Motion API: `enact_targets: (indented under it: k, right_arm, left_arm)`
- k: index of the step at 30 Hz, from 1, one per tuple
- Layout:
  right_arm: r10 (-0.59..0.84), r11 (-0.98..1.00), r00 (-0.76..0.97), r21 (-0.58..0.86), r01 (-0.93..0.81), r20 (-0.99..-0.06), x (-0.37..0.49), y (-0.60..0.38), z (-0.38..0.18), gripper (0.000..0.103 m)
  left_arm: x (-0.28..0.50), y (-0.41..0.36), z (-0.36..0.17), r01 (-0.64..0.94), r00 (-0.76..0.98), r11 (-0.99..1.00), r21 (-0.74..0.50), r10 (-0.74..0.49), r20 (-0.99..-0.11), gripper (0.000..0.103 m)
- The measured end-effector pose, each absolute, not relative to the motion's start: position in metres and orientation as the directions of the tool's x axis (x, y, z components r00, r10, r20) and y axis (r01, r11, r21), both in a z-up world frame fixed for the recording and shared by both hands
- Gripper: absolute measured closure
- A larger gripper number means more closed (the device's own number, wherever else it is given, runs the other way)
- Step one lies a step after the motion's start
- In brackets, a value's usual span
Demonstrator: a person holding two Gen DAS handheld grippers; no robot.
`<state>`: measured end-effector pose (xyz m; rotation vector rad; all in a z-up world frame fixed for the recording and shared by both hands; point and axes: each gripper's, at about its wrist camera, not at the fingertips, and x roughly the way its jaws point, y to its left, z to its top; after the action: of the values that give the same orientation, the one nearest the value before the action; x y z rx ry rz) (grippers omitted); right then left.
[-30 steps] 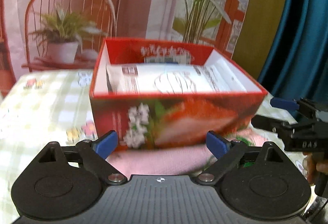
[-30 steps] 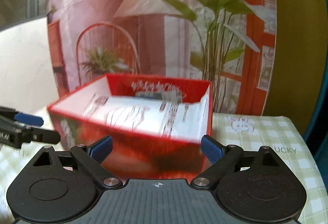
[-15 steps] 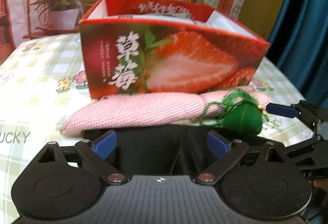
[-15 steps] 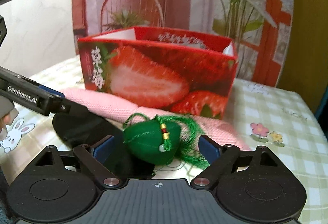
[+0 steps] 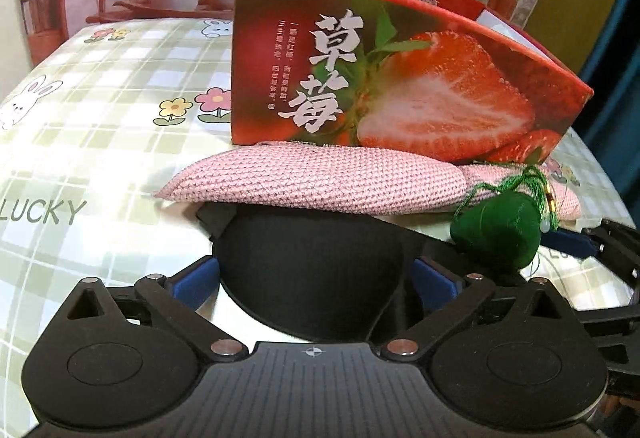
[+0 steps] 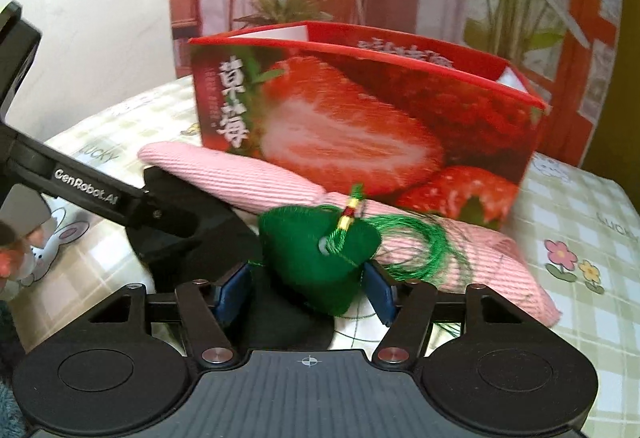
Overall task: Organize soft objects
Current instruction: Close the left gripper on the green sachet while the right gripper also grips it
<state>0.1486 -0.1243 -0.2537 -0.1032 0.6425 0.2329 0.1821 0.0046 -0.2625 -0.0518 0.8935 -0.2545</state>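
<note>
Here, in the left wrist view, the left gripper [image 5: 314, 274] has its fingers opening wide around a soft, light black eye mask [image 5: 312, 274] on the table [image 5: 80, 117], untouched; take its padded middle. In the right wrist view, the right gripper [image 6: 306, 292] has its fingers closing around the squashy green tasselled sachet [image 6: 320, 258] near the strawberry box [image 6: 360, 125]; grip its body.

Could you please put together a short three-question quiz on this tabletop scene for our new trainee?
1. True or false: the pink knitted pouch lies in front of the red strawberry-printed cardboard box.
2. Which item sits between the right gripper fingers: A, black padded eye mask; B, green tasselled fabric sachet; C, pink pouch?
3. Fill in: the left gripper straddles the ____.

Key: 1 true; 2 B, jaws closing around it; 3 eye mask, jaws opening.
</note>
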Motion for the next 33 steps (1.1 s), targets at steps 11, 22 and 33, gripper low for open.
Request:
enact_targets:
  k: [11, 22, 33]
  right_arm:
    - [0.179, 0.980, 0.807, 0.029, -0.197, -0.563, 0.143, -0.138, -0.251, 0.045]
    - [0.202, 0.979, 0.813, 0.106, -0.172, -0.547, 0.146, -0.144, -0.258, 0.045]
    - [0.232, 0.973, 0.813, 0.138, -0.187, -0.534, 0.146, -0.146, -0.262, 0.049]
  left_arm:
    - [0.183, 0.025, -0.245, 0.173, 0.619, 0.924, -0.340, -0.371, -0.693, 0.009]
    - [0.187, -0.044, -0.232, 0.420, 0.541, 0.866, -0.271, -0.479, -0.691, 0.029]
    - [0.196, -0.069, -0.258, 0.444, 0.432, 0.797, -0.410, -0.591, -0.681, 0.052]
